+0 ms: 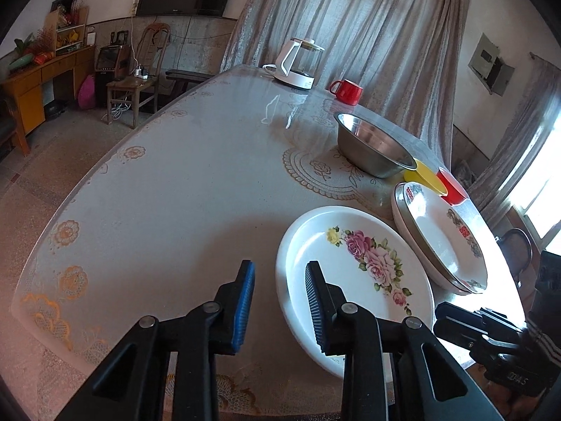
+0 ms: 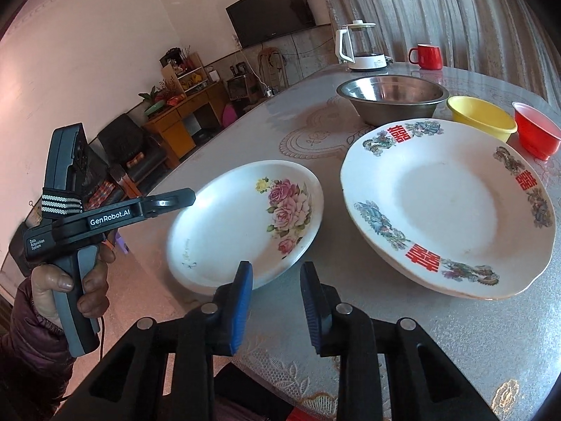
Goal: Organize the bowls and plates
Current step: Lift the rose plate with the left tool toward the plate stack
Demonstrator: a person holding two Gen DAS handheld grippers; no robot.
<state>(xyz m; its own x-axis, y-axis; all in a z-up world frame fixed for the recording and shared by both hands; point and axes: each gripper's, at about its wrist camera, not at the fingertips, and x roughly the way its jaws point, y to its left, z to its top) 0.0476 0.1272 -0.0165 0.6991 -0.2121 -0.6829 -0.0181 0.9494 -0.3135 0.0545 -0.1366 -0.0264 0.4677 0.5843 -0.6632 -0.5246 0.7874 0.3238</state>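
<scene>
- Left wrist view: left claw (image 1: 279,301) narrowly parted, nothing between the blue pads; its right finger hangs over the near-left rim of the white round plate with pink roses (image 1: 354,280), left finger over bare table. Contact with the rim cannot be told.
- Rose plate lies flat on the lace-patterned glass-topped table (image 1: 157,193). Just right of it, a stack of white plates with red characters (image 1: 438,242).
- Beyond the stack: steel bowl (image 1: 375,147), yellow plastic bowl (image 1: 424,175), red plastic bowl (image 1: 452,189), close together.
- Far edge: white electric kettle (image 1: 298,65), red mug (image 1: 347,92).
- Right wrist view: right claw (image 2: 276,303) narrowly parted, empty, hovering at the rose plate's near rim.
- Left claw reaches in from the left, its tip at the plate's left rim, held by a hand (image 2: 70,280) in a dark quilted sleeve.
</scene>
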